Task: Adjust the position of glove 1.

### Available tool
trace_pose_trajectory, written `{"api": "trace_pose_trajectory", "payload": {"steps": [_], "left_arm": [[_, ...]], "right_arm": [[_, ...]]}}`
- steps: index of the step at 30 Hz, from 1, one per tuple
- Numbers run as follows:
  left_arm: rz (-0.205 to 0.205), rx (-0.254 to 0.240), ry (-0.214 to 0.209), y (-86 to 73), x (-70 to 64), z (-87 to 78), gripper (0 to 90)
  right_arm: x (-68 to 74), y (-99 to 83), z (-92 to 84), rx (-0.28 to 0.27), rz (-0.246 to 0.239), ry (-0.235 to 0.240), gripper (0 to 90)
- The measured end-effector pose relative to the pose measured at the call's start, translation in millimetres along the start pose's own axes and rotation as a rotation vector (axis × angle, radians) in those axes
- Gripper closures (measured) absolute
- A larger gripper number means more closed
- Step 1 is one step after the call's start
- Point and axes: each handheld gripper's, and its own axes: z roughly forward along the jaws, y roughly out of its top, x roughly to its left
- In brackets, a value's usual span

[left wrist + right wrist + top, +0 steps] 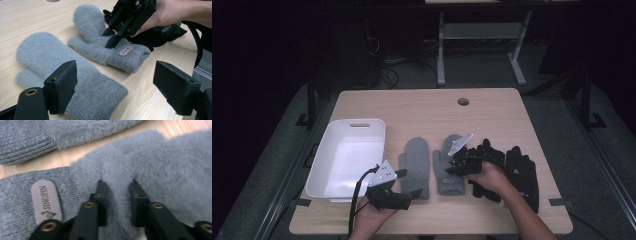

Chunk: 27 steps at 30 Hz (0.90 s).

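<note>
Dark room all around, with a light wood table (492,107) in the middle. Round hole (463,101) near the far edge of the table.

Right gripper (455,162), in the right hand (492,175), down on the right grey mitten (451,165). Nearly closed, pinching a soft ridge of grey fluff between the two black jaws. Seen close up in the right gripper view (117,220): fluff squeezed up in a thin fold, jaws close on both sides of it. Grip spot just past the knitted cuff, near the small oval tag (46,201) with the word JINGPIN.

Same pinch seen from the left gripper view: right gripper (112,40) tipped down onto the right grey mitten (100,42), close to the tag (125,50).

Right grey mitten flat on the table, fluffy on the hand part, ribbed at the cuff, thumb out toward the left grey mitten (416,167). Both mittens side by side, near but apart.

Left gripper (409,182), in the left hand (372,215), by the near edge of the table. Wide open, nothing between the jaws. Just in front of the cuff of the left grey mitten (62,72), not touching.

White bin (324,175) on the left side of the table. Two black gloves (522,175) on the right, partly under the right hand.
</note>
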Motion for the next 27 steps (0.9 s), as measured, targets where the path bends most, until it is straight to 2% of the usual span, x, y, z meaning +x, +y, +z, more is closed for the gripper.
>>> {"api": "trace_pose_trajectory", "payload": {"steps": [4,8,10,13,20,23,27], "left_arm": [[0.002,0.0,0.001,1.5,-0.7,-1.6,18.9],[0.005,-0.009,0.01,3.6,-0.5,-6.8,18.9],[0.003,-0.013,0.013,3.9,-0.4,-8.9,18.9],[-0.006,-0.025,0.018,5.1,0.5,-14.2,18.9],[-0.016,-0.04,0.027,7.4,4.2,-24.8,18.7],[-0.024,-0.049,0.032,8.3,4.8,-27.2,18.7],[-0.028,-0.054,0.034,8.9,6.2,-29.7,18.7]], "right_arm": [[1.0,2.6,-3.6,0.002,0.022,-0.008,81.7],[4.1,8.3,-13.5,-0.01,0.049,-0.007,82.3],[6.5,14.2,-19.7,-0.021,0.047,-0.011,82.3],[10.0,25.5,-28.7,-0.052,0.067,0.008,82.2],[21.0,61.5,-40.7,-0.097,0.034,0.06,82.1],[24.6,74.1,-38.7,-0.103,0.005,0.072,81.9],[28.0,90.1,-30.0,-0.113,0.017,0.096,81.6]]}}
